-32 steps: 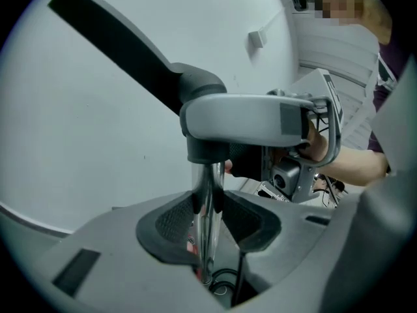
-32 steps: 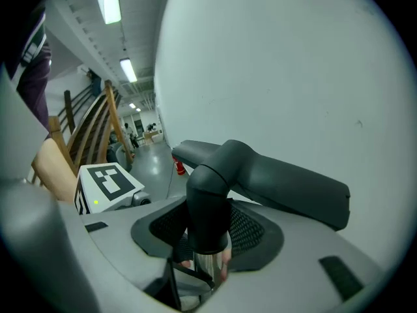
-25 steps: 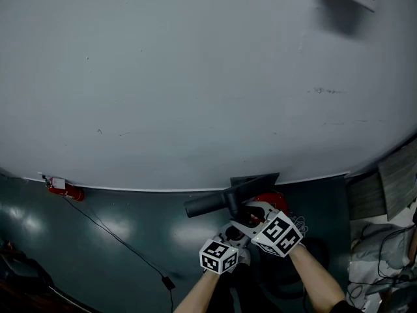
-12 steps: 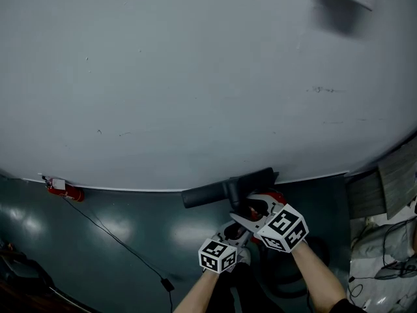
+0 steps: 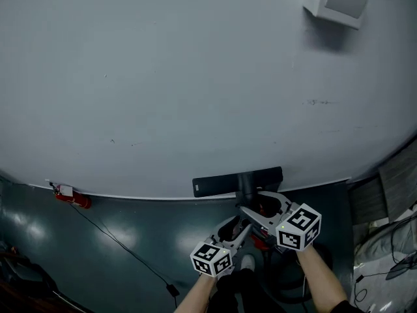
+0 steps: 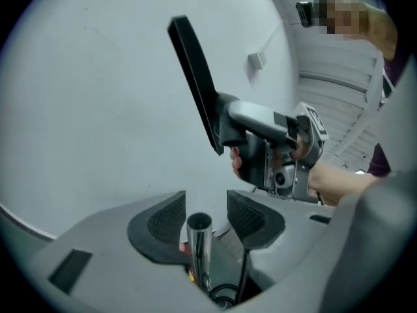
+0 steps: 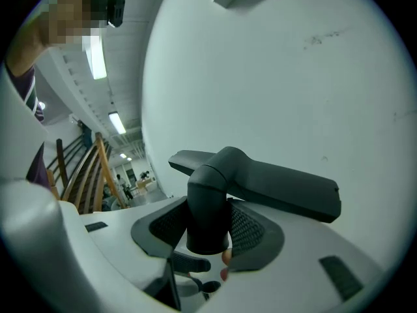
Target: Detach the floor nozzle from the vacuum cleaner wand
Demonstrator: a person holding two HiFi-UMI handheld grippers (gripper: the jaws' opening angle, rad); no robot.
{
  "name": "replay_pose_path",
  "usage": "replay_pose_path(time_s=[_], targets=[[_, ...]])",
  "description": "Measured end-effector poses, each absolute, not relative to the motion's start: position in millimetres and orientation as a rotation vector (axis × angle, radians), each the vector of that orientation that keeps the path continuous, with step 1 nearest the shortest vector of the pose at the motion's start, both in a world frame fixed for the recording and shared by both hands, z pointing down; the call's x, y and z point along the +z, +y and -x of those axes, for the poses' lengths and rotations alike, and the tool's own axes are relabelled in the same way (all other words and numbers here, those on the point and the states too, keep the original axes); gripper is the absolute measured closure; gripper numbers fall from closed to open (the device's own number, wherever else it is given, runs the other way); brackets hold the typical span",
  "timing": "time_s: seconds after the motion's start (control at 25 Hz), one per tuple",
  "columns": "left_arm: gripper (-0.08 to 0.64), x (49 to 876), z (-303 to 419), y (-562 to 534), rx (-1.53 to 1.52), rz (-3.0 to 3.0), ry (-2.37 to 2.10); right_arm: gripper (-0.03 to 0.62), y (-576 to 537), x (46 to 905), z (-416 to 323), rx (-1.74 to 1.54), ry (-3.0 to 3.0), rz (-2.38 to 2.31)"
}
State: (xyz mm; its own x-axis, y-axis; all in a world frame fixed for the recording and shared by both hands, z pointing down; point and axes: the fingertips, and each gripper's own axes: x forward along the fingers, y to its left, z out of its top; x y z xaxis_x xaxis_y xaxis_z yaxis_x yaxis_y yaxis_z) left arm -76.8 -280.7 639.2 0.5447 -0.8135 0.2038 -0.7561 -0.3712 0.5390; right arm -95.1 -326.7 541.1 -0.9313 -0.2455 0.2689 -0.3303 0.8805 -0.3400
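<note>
Along the floor's far edge, where the dark floor (image 5: 117, 240) meets a broad pale wall (image 5: 195, 77), a person faces the wall with a gripper in each hand. The nozzle (image 5: 221, 185), a flat black bar on a short round neck, is raised in front of the wall, just above that edge. The wand (image 6: 199, 240), a shiny metal tube, stands upright with its open end bare. Nozzle and wand are apart, so the separation itself looks done.

The right gripper (image 7: 208, 227) has its pads (image 7: 251, 230) pinching the nozzle's neck from both sides, with the bar lying crosswise above the jaws. The left gripper (image 6: 207, 215) has its pads (image 6: 166, 220) spread around the wand. They have just been opening, and a gap shows on the tube's right side, so the tube is not squeezed.

To finish well, the right grip should hold firm on the neck, since the long bar could twist in the pads. The nozzle is best carried clear of the tube's end and off the wall, so the bar knocks nothing. The wand may now be loose; what supports it lower down is hidden. The left gripper should therefore draw straight back along its jaws without nudging the tube. The nozzle should lie flat on the floor near the wall edge before the pads let go.
</note>
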Motion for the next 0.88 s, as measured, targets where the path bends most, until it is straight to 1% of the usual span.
replay_pose_path(time_s=[0.2, 0.48, 0.68, 0.8, 0.88], targets=[[0.377, 560, 108, -281, -0.206, -2.215, -1.362, 0.403, -333, 491, 73, 0.600, -2.936, -0.613], [0.476, 444, 116, -277, -0.187, -2.345, -1.486, 0.405, -323, 418, 41, 0.571, -3.051, -0.816], [0.531, 388, 108, -277, -0.160, -2.426, -1.543, 0.403, -318, 378, 26, 0.548, -3.114, -0.908], [0.554, 365, 104, -276, -0.134, -2.462, -1.563, 0.404, -314, 364, 23, 0.504, -3.122, -0.948], [0.555, 354, 102, -278, -0.137, -2.479, -1.568, 0.403, -314, 356, 21, 0.468, -3.124, -0.976]])
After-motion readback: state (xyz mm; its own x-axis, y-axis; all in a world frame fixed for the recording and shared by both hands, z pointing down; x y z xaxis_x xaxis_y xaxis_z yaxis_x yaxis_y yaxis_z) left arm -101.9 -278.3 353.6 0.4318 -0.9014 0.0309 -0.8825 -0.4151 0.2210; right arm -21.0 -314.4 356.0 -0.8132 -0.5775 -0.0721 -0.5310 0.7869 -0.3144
